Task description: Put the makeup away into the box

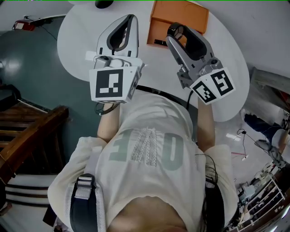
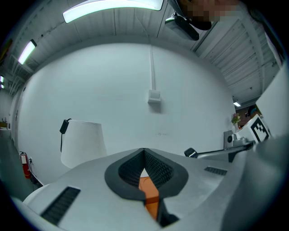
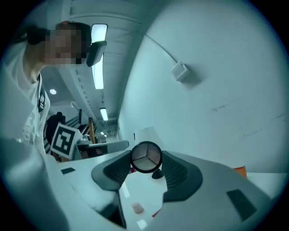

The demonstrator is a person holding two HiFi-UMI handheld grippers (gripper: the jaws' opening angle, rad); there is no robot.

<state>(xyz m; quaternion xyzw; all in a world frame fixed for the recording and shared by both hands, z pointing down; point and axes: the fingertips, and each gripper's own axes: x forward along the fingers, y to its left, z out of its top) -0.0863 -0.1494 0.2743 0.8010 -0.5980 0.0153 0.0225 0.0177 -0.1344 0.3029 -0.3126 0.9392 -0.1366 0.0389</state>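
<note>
1. The right gripper [image 1: 177,34] has its jaws clamped on a round, black-rimmed compact [image 3: 146,157], held above the table [image 1: 81,41] and just short of the orange box [image 1: 181,13].
2. I'd carry it level out over the box, lower it, and only then let go.
3. The left gripper [image 2: 144,151], its jaws closed on nothing, should keep clear on the left.

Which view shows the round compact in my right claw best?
Right gripper view: the round compact faces the camera between the jaws, three-part face clear. Head view shows only a dark ring; left gripper view shows nothing clear of it.
</note>
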